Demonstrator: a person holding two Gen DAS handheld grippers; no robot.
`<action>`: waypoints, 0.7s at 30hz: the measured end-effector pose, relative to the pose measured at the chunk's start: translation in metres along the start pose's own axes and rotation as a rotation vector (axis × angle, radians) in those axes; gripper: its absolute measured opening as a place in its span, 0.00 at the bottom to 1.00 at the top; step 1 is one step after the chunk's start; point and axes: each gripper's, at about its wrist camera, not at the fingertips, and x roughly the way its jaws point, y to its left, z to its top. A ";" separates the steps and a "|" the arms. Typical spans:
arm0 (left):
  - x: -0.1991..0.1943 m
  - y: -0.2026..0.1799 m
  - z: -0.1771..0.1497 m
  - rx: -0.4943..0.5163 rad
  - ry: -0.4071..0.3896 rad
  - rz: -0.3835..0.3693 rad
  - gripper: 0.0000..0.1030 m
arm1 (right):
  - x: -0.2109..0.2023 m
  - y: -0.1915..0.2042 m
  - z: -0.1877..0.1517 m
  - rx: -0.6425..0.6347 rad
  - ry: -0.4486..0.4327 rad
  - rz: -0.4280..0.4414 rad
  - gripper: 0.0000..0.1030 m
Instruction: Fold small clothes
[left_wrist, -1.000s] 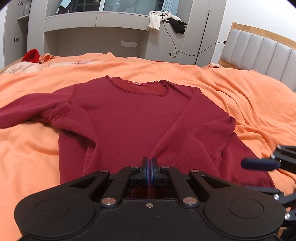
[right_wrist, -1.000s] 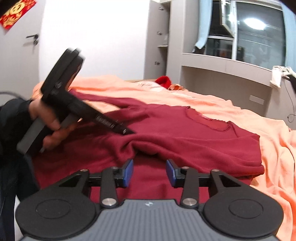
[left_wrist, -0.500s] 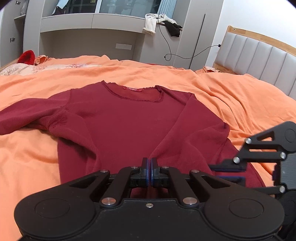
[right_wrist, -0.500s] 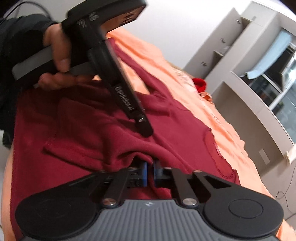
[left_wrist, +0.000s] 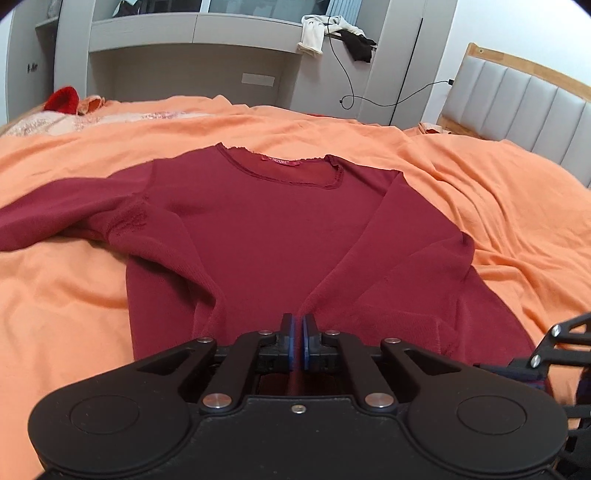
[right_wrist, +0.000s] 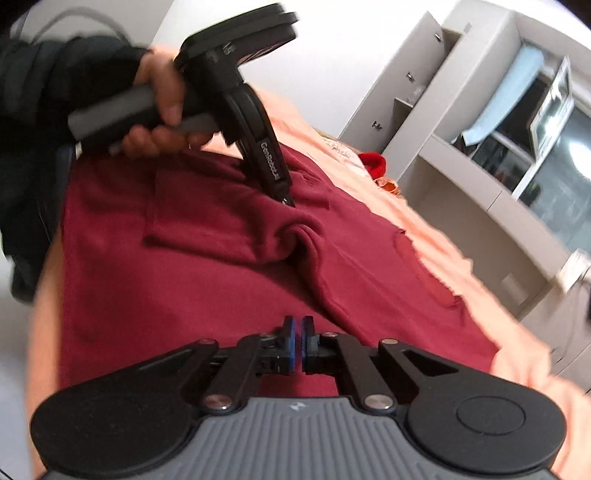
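A dark red long-sleeved top (left_wrist: 266, 221) lies face up on the orange bedspread (left_wrist: 480, 192), neckline away from me. My left gripper (left_wrist: 296, 345) is shut on a fold of the top's right sleeve, which is drawn across the body. It also shows in the right wrist view (right_wrist: 286, 199), tips pinching a ridge of the top (right_wrist: 229, 236). My right gripper (right_wrist: 296, 345) has its jaws closed over the top's lower part; whether cloth is between the pads is not clear. The other sleeve (left_wrist: 55, 214) lies spread to the left.
A padded headboard (left_wrist: 517, 96) stands at the right. Grey shelving (left_wrist: 192, 48) with hanging clothes and a cable lines the far wall. A red item (left_wrist: 62, 99) lies at the far left of the bed. The person's hand (right_wrist: 159, 110) holds the left gripper.
My right gripper closed from open and tilted over the top near the hem. My left gripper stayed shut on the sleeve fold and rose a little.
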 end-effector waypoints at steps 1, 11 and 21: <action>0.000 0.002 0.000 -0.005 0.002 -0.004 0.05 | -0.003 -0.004 0.002 0.055 -0.011 0.029 0.14; -0.002 0.005 -0.002 -0.015 0.008 -0.004 0.04 | 0.021 -0.029 0.015 0.666 -0.041 0.347 0.61; -0.015 0.003 -0.001 -0.006 -0.032 -0.013 0.02 | 0.008 -0.022 0.011 0.888 -0.036 0.332 0.01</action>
